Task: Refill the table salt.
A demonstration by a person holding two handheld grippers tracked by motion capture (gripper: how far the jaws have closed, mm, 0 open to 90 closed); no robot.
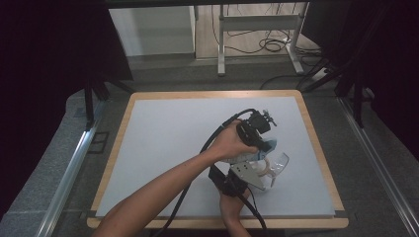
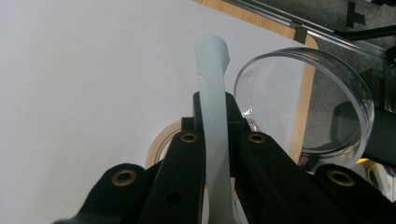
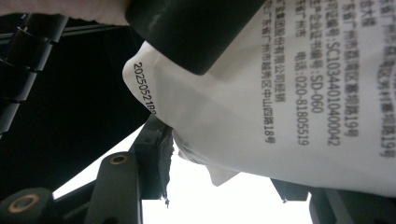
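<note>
A white packet (image 3: 261, 93) printed with black text and a date code is held between both grippers over the right part of the mat. My left gripper (image 2: 212, 105) is shut on its thin pale edge (image 2: 212, 60), which stands up between the jaws. In the high view the left gripper (image 1: 262, 143) points down at the packet (image 1: 267, 146). From below, my right gripper (image 1: 259, 160) reaches up, its grey plate on top. In the right gripper view its jaws (image 3: 222, 168) touch the packet on both sides, beside a ragged corner.
A clear glass bowl (image 1: 279, 165) stands just right of the grippers, close to the left gripper's jaws (image 2: 303, 102). A beige ring (image 2: 159, 144) lies beneath them. The pale mat (image 1: 173, 143) covers a wooden board (image 1: 117, 148). Metal rails and a table frame (image 1: 257, 29) lie beyond.
</note>
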